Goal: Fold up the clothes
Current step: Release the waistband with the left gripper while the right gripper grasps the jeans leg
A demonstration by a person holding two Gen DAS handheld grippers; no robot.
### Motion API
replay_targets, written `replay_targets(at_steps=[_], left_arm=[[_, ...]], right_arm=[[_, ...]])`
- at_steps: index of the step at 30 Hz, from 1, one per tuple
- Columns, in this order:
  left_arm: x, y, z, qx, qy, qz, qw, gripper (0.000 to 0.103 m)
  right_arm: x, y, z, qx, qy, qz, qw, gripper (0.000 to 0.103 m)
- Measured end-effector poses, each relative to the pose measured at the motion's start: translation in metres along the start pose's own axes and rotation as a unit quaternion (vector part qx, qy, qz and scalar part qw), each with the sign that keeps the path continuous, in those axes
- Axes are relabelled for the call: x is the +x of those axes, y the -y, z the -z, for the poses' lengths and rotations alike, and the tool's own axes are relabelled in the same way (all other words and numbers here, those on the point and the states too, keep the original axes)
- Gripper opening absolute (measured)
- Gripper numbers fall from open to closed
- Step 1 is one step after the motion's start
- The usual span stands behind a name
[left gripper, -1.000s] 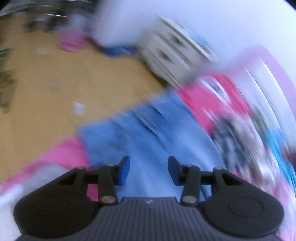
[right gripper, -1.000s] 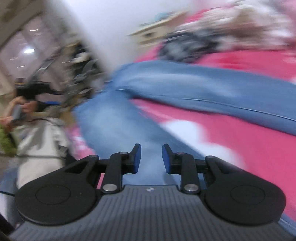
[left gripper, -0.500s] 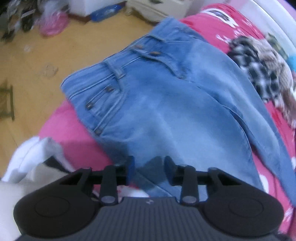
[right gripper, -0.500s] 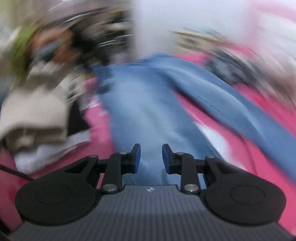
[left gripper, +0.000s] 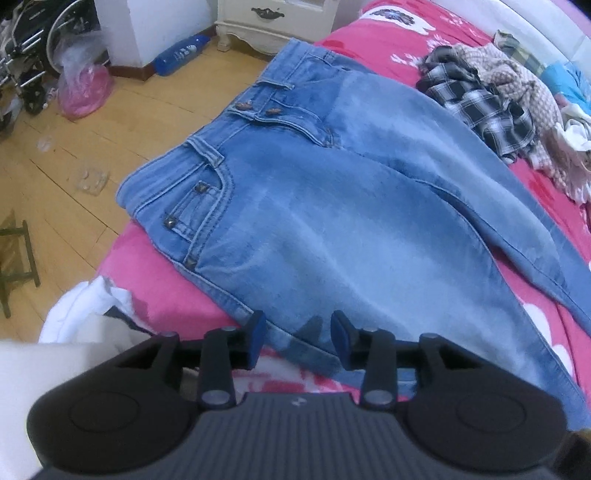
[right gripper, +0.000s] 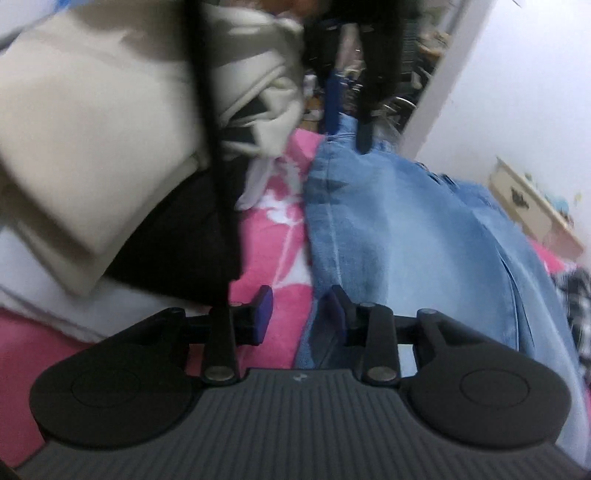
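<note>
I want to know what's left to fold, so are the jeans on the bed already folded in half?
No, the jeans lie spread flat on the pink bedspread, waistband and both legs showing.

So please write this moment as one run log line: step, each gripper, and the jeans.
step: reach jeans edge | left gripper: opening, nothing held | right gripper: opening, nothing held | jeans: flat on pink bed cover, unfolded

Jeans [left gripper: 332,221]: faded blue denim, matt, stitched seams, dull metal rivets; bedspread [left gripper: 166,280]: pink fleecy cloth with white flowers; floor [left gripper: 92,147], upper left: glossy yellow wood boards; shirt [left gripper: 484,107], upper right: black-and-white checked woven cloth; bag [left gripper: 83,81], upper left: thin crinkled pink plastic; cabinet [left gripper: 273,22], top: cream painted wood, dark metal handle.
</note>
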State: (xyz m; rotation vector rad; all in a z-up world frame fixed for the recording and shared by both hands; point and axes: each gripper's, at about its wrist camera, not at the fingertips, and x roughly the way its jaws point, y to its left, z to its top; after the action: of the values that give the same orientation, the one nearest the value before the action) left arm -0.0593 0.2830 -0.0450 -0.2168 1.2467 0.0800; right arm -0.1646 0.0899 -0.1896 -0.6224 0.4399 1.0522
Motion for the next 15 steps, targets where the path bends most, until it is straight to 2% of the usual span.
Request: replay_targets(at_steps=[3,11,15], left_arm=[[0.007,0.000,-0.002,0.002,-0.006,0.001,1.0000,0.040],[0.015,-0.001,0.001,0.014,-0.008,0.003,0.9999,0.042],[0.021,-0.001,0.000,0.017,-0.013,0.007,0.9997,0.042]], right_arm=[[-0.004,0.011,0.008,0.032,0.002,-0.012,0.999,0.034],[-0.012,0.028,0.008,0.033,0.016,-0.026,0.999,0.034],[0.005,0.016,0.003,-0.014,-0.002,-0.022,1.000,0.033]])
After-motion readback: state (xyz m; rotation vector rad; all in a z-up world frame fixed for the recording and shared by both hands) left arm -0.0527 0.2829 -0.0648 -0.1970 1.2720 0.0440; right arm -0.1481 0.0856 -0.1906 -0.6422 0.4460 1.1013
